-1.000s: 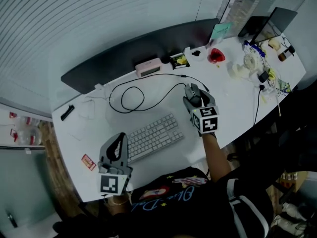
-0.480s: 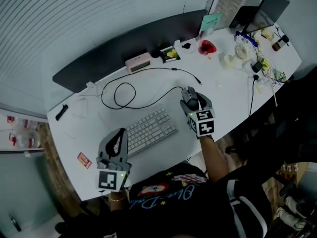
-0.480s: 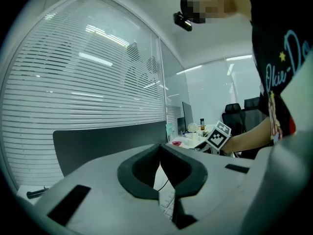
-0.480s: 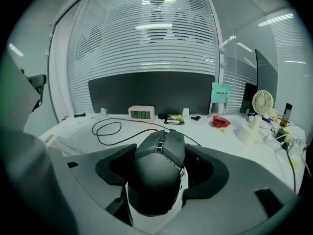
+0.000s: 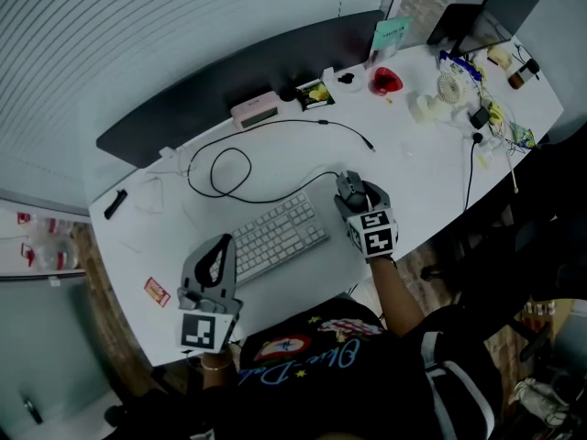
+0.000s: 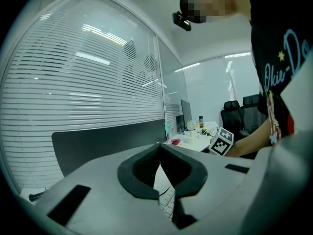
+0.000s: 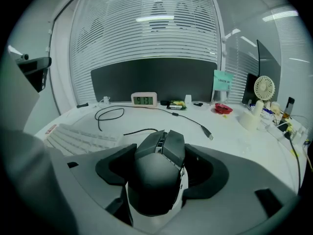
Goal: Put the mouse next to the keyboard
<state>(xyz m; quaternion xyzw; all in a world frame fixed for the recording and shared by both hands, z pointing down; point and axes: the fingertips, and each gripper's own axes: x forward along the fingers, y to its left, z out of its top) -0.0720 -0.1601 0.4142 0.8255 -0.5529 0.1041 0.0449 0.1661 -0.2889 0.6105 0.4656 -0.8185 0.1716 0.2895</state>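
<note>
A dark wired mouse sits between the jaws of my right gripper, which is shut on it. In the head view the mouse is just right of the white keyboard, with the right gripper over it near the desk's front edge. The keyboard's keys show at the left of the right gripper view. My left gripper hovers at the keyboard's left end, jaws closed together on nothing. In the left gripper view its jaws meet, with keys visible below.
A black cable loops across the white desk behind the keyboard. A pink clock, red dish, small fan and cluttered items stand along the back and right. A red card lies at left.
My right gripper has carried the mouse back toward the front edge and closer to the keyboard's right end. The left gripper has stayed in place.
</note>
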